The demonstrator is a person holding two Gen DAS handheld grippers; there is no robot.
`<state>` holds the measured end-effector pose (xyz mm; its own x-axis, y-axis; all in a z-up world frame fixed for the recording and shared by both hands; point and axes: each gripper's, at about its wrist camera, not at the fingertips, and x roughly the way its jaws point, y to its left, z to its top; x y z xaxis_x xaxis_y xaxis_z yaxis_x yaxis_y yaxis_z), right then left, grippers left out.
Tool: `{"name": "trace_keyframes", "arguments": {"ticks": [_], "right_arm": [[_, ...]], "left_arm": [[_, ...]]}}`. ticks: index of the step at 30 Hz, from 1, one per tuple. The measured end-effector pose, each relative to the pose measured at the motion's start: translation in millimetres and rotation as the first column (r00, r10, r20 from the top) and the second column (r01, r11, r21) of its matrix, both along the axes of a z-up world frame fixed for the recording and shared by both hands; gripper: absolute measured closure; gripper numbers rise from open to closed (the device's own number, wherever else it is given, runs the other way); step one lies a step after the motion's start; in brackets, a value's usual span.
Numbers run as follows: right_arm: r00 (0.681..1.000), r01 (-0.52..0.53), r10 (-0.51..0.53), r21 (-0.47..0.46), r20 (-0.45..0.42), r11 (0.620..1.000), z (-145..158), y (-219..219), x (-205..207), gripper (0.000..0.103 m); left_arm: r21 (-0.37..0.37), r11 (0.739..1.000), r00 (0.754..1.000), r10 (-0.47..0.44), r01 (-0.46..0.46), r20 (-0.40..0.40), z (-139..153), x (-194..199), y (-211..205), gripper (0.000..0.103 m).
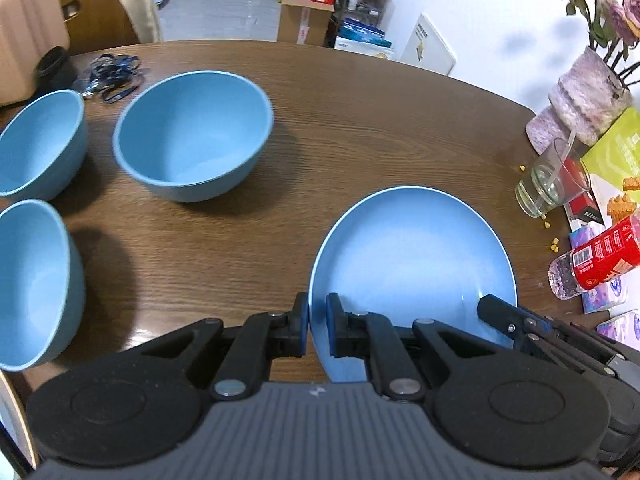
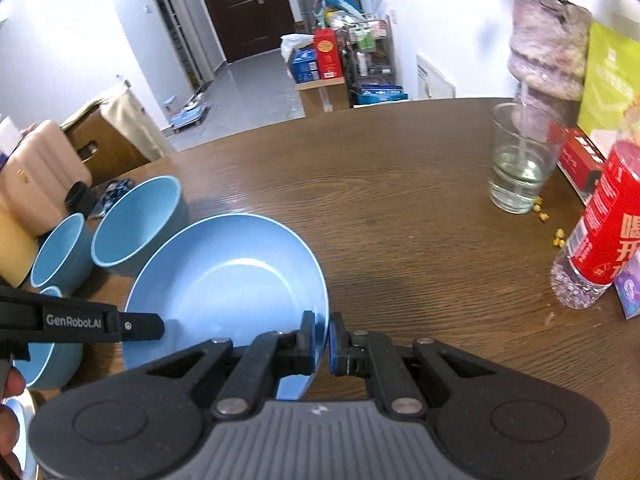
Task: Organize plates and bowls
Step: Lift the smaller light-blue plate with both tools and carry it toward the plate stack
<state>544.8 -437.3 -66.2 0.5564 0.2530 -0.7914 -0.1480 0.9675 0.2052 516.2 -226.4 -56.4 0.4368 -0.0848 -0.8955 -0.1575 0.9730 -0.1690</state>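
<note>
Above the desk (image 1: pixel 360 120), left tongs (image 1: pixel 317 326) and right tongs (image 2: pixel 321 340) are both gripping opposite rims of blue plate (image 1: pixel 412 264); three bowls (image 1: pixel 192 136) sitting nearby.

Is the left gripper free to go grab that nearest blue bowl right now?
Probably not yet. The left gripper is shut on the blue plate, as is the right gripper at the opposite rim. The nearest bowl sits apart with bare table between, so the path looks open once the plate is set down.

Three bowls (image 1: pixel 192 136), one plate (image 1: pixel 412 256).
</note>
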Motion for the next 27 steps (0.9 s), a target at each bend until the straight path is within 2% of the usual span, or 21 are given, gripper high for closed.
{"name": "trace_keyframes", "arguments": {"ticks": [10, 27], "right_arm": [[0.998, -0.065, 0.065, -0.027, 0.016, 0.998, 18.5, 43.0, -24.2, 0.097], [0.993, -0.116, 0.117, -0.058, 0.011, 0.992, 39.6, 105.2, -68.4, 0.097]], "left_arm": [[-0.001, 0.999, 0.999, 0.036, -0.036, 0.006, 11.6, -33.4, 36.0, 0.093], [-0.012, 0.998, 0.998, 0.067, -0.067, 0.0, 25.7, -84.2, 93.6, 0.093]]}}
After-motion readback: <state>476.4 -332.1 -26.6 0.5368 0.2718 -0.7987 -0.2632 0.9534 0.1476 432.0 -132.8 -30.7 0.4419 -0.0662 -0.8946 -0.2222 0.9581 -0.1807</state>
